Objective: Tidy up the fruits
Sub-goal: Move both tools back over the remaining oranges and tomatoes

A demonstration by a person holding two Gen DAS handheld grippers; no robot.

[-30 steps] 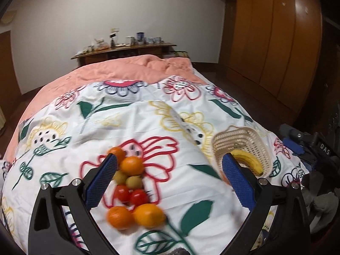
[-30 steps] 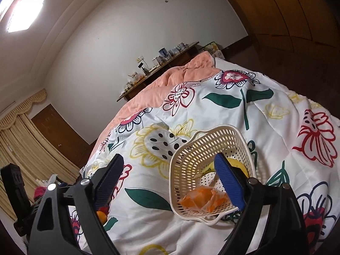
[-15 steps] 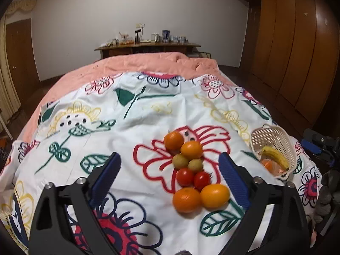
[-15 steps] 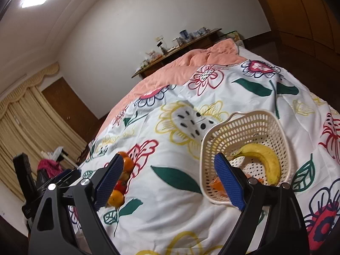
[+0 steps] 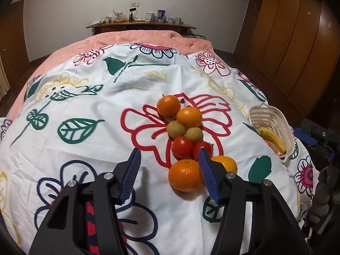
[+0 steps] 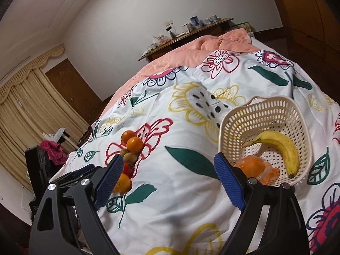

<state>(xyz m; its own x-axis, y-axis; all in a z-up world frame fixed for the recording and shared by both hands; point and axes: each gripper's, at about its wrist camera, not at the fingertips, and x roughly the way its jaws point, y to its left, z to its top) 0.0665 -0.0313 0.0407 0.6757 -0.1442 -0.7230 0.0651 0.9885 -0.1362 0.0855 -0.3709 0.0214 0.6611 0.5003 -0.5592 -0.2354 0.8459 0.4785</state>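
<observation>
Both grippers, left gripper (image 5: 170,162) and right gripper (image 6: 169,170), have fingers spread wide, holding nothing. Fruits (image 5: 183,136) cluster on the bed (image 5: 106,116); the basket (image 6: 265,114) right of them holds a banana (image 6: 280,146).

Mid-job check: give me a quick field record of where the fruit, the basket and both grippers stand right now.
surface: floral bedspread
loose fruit: eight in paired rows, four oranges, two greenish fruits, two tomatoes
basket: holds banana and bagged orange
left gripper: open, empty, nearest orange between fingers
right gripper: open, empty, beside basket
</observation>
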